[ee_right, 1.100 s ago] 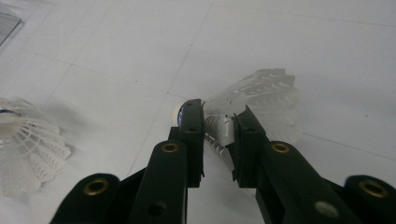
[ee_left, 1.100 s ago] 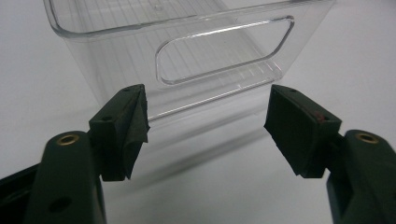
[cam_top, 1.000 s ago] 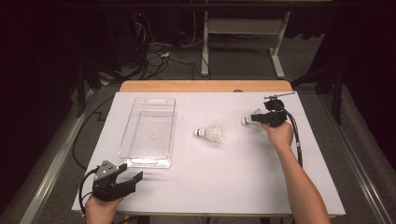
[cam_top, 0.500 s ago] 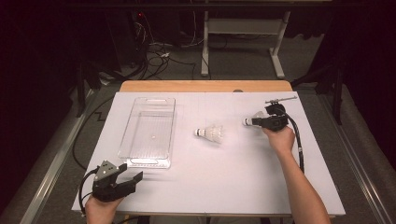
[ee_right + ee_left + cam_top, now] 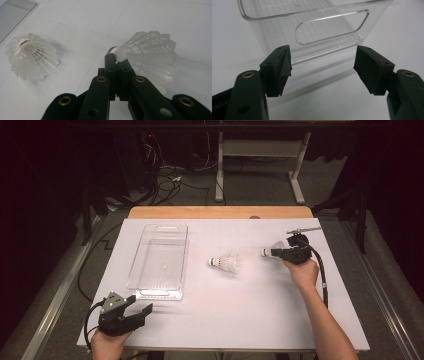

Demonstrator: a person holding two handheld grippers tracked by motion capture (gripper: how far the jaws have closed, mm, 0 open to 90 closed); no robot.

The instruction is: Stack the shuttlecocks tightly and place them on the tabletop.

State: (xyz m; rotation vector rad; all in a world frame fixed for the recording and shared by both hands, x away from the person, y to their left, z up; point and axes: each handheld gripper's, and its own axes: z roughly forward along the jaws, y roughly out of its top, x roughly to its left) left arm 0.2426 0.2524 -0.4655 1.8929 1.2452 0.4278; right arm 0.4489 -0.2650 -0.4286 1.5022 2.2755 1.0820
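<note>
Pinches a white, net-skirted plastic shuttlecock (image 5: 150,50) by its rounded cork nose in the right gripper (image 5: 117,60), jaws pressed together on that small hard end. Likely grips there because the skirt would crumple under the pads, while the nose gives a firm hold. Keeps the skirt pointing away from the hand, low over the table on the right side, well apart from the tray.

Leaves a second white plastic shuttlecock (image 5: 226,263) lying on its side near the middle of the table, between the held one and the clear rectangular plastic tray (image 5: 145,255). Looks like the next one due for collection, judging by the empty tray.

Rests the left gripper (image 5: 322,67) at the near left corner, jaws spread wide with nothing between them, aimed at the tray's near end wall with its cut-out handle. Seems parked there, ready to steady the tray if it slides.

Underneath: a smooth white sheet (image 5: 240,310) covering the tabletop, with a strip of pale wood (image 5: 220,212) bare along the far edge. Beyond: a dark room, grey carpet, tangled cables (image 5: 170,175) on the floor, and the white metal legs of another desk (image 5: 220,165).
</note>
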